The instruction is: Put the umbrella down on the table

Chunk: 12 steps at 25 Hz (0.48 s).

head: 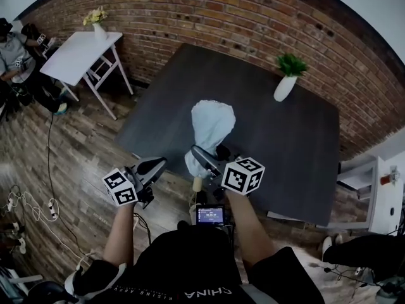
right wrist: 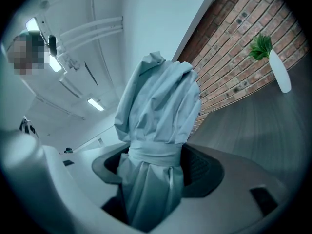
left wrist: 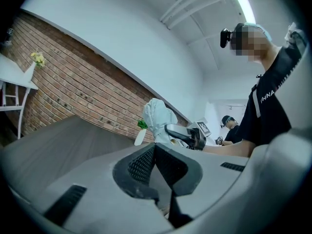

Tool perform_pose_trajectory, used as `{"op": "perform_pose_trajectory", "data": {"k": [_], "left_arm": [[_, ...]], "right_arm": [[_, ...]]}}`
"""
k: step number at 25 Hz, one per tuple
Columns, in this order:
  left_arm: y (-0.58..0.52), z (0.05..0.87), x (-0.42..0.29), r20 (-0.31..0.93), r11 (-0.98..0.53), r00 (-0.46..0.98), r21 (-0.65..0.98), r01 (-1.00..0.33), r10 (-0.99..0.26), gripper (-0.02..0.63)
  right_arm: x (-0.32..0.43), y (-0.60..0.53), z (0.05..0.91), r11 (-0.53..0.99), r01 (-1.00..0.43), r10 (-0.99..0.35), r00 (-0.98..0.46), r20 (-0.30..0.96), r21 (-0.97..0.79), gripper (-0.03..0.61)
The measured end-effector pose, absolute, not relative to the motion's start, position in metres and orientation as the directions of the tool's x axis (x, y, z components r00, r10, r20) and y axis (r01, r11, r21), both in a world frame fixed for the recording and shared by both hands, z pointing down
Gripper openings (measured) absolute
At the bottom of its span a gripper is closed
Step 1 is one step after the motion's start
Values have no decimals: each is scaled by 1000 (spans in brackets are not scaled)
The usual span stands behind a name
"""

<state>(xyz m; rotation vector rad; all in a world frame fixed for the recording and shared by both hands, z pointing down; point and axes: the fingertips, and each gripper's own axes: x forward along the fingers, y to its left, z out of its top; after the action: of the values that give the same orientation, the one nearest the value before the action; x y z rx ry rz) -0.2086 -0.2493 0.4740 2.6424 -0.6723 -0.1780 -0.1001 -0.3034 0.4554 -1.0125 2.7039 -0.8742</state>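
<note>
A folded pale blue umbrella (head: 212, 125) stands upright in my right gripper (head: 207, 159), over the near edge of the dark table (head: 285, 151). In the right gripper view the jaws press on the umbrella (right wrist: 156, 111) at its strap, so my right gripper (right wrist: 153, 155) is shut on it. Its pale handle end (head: 197, 183) hangs below the jaws. My left gripper (head: 155, 164) is off the table's near left corner, beside the umbrella, holding nothing. In the left gripper view its pads meet at my left gripper (left wrist: 155, 147), with the umbrella (left wrist: 157, 118) beyond.
A white vase with a green plant (head: 284, 87) stands at the table's far right, against the brick wall. A white side table (head: 79, 52) with yellow flowers stands far left, a seated person beside it. White shelving (head: 373, 195) is on the right, cables (head: 28, 208) on the wooden floor.
</note>
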Motion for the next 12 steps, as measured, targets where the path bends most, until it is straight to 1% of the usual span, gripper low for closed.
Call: {"op": "perform_pose_trajectory", "data": {"k": [4,12], "left_arm": [[-285,474,-217,-9,-787,862,413,-458,-506,2],[-347,474,-212,12,-778,851,400,-485,-525,2]], "right_arm": [[-110,-338,454,619,-548,-623,-779,74,-562,307],[-109,-407,452,630,-521,-597,-799,70,-576,307]]}}
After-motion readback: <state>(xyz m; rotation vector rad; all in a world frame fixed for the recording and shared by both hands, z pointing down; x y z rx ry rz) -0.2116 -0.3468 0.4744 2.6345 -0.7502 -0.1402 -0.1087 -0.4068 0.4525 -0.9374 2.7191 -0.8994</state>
